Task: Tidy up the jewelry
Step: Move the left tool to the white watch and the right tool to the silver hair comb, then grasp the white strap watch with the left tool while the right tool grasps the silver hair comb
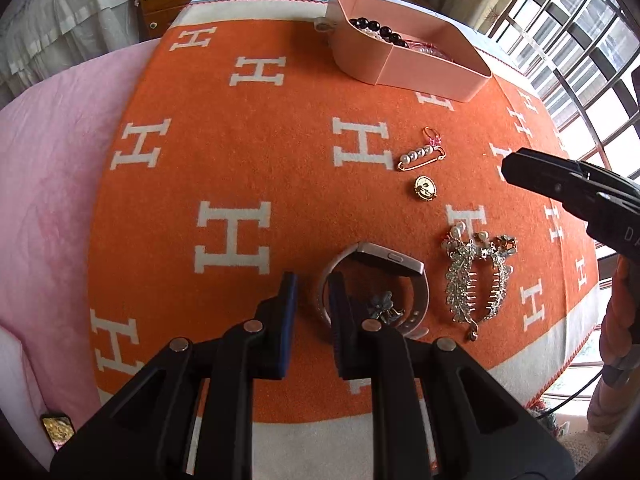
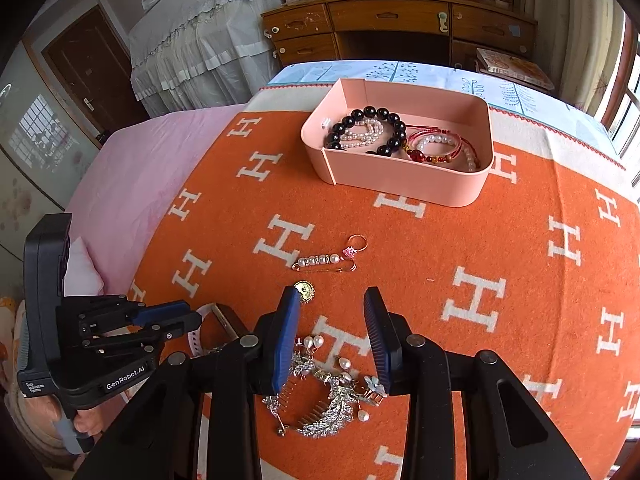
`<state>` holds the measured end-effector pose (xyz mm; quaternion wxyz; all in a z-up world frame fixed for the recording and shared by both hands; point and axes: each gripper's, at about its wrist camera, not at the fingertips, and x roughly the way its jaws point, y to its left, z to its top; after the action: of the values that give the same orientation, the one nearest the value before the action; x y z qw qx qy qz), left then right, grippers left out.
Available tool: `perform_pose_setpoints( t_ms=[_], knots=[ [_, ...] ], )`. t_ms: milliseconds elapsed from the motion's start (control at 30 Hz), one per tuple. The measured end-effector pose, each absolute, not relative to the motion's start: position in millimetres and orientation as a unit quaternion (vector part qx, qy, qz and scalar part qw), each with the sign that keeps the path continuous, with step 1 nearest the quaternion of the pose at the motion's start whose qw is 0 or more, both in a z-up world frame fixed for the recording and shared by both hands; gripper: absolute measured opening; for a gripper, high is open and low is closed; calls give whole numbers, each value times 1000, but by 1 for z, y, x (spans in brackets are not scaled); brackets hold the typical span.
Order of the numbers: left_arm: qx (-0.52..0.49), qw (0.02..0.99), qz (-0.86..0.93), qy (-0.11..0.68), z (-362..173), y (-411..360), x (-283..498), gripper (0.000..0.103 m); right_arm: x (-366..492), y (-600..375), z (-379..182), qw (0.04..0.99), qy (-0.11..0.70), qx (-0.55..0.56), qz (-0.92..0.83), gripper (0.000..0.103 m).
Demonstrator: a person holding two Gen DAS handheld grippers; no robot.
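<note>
From the left wrist view, the left gripper (image 1: 312,304) has its fingers parted and empty, one blue pad overlapping the band of a pale pink watch (image 1: 384,264) lying on the orange blanket (image 1: 240,152). Beside the watch lie a rhinestone hair comb (image 1: 476,276), then a gold button (image 1: 425,189) and a pearl pin (image 1: 420,156).

From the right wrist view, the right gripper (image 2: 332,332) hangs wide open, holding nothing, above the comb. Beyond the pin stands the pink box (image 2: 400,184), holding bead bracelets (image 2: 368,132).
</note>
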<state>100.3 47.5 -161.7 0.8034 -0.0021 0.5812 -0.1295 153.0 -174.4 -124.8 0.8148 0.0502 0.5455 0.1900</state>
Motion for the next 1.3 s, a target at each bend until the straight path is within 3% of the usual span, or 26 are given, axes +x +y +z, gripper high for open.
perform_pose_setpoints(
  t_ms=[200,400,500,567,1067,1300],
  knots=[
    [107,803,-173,561,-167,23,104,13,162,-169,-137,804,561,46,189,34],
    [143,796,-196,554,-170,15,106,13,166,-164,-148,799,570,42,190,34],
    [124,797,-196,558,-171,20,107,11,170,-163,-154,795,575,44,188,34],
    [114,800,-190,558,-171,24,106,3,173,-162,-157,793,578,47,187,34],
    [-16,810,-148,567,-162,64,112,1,227,-139,-186,729,645,144,179,34],
    [-43,815,-147,559,-155,75,113,1,230,-135,-181,726,654,126,168,34]
  ],
)
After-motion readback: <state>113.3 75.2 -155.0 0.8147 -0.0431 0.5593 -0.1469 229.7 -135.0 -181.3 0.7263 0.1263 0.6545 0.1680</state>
